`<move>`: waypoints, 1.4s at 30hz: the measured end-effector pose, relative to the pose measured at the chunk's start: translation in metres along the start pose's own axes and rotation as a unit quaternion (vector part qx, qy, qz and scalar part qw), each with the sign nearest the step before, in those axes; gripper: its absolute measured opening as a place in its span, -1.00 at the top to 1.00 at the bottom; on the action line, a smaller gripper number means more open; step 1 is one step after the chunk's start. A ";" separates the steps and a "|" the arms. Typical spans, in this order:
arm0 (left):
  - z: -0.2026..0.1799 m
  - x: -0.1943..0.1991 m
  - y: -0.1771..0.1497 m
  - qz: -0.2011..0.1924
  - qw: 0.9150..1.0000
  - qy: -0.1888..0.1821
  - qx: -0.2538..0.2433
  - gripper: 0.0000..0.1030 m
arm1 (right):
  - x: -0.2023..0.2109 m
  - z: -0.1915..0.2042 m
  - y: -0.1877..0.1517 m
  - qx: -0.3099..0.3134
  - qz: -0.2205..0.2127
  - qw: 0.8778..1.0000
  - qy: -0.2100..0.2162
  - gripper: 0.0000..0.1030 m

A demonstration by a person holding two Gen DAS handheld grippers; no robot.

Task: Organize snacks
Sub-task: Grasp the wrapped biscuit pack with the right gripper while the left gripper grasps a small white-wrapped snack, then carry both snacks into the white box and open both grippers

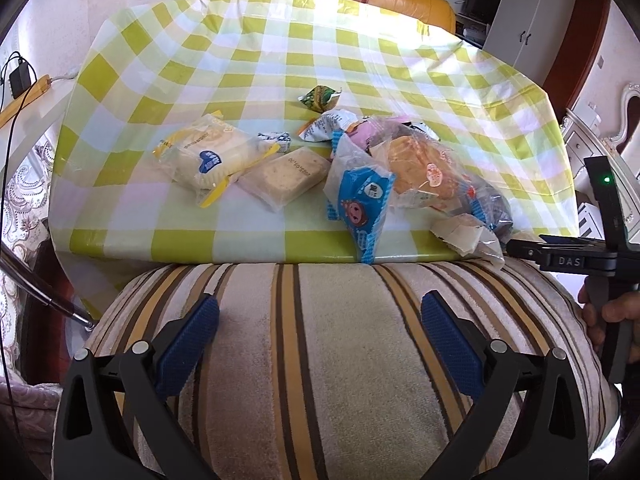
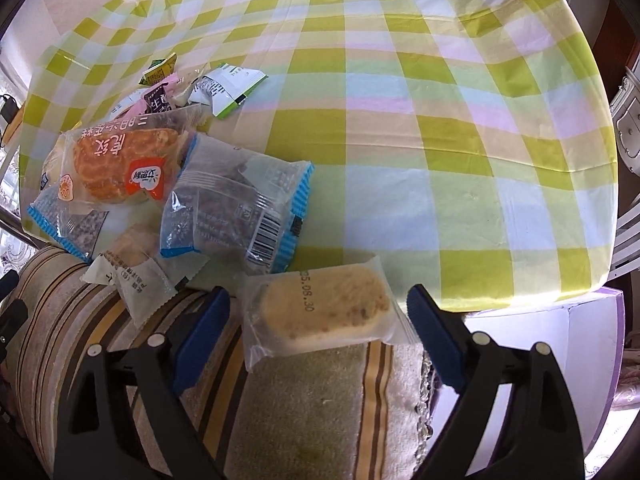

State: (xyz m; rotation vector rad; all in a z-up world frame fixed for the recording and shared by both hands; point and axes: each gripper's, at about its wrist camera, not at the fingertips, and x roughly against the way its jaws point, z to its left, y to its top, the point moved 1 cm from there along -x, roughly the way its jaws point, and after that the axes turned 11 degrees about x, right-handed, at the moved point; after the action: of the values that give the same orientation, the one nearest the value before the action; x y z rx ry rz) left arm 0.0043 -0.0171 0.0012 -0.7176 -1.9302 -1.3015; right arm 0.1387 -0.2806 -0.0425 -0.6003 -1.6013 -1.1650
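Wrapped snacks lie on a green-checked tablecloth [image 1: 280, 60]. In the left wrist view a pale round cake pack [image 1: 212, 152] and a beige bar pack [image 1: 286, 178] lie left of a heap with a blue-printed pack [image 1: 360, 196] and an orange bread pack [image 1: 424, 168]. My left gripper [image 1: 320, 320] is open and empty, back over a striped cushion [image 1: 320, 360]. In the right wrist view my right gripper [image 2: 318, 312] is open around a beige cake pack [image 2: 324, 312] at the table's near edge, pads apart from it. The orange bread pack [image 2: 116, 164] and a dark pack [image 2: 236, 208] lie to the left.
Small candy packets [image 1: 320, 98] lie behind the heap. The right gripper's body and the hand holding it [image 1: 600, 256] show at the right edge of the left view. A white and purple box [image 2: 560, 340] stands right of the cushion. A yellow sofa [image 1: 408, 0] is beyond the table.
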 end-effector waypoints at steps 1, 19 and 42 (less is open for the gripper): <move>-0.002 0.001 0.000 0.000 1.000 -0.006 -0.001 -0.89 | -0.001 0.000 -0.001 -0.002 0.001 1.000 0.004 -0.62; -0.058 -0.022 0.021 0.057 0.992 -0.106 -0.029 -0.63 | 0.009 -0.008 -0.006 -0.020 -0.027 0.999 0.033 -0.19; -0.128 -0.104 0.026 0.177 0.981 -0.062 -0.043 0.11 | 0.053 -0.019 -0.046 -0.066 -0.076 0.993 0.063 -0.18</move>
State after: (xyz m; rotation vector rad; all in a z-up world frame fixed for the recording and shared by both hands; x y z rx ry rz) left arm 0.1176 -0.1345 -0.0335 -1.1518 -1.7462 -1.1446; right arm 0.0900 -0.3257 -0.0114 -0.4848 -1.4901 -1.4029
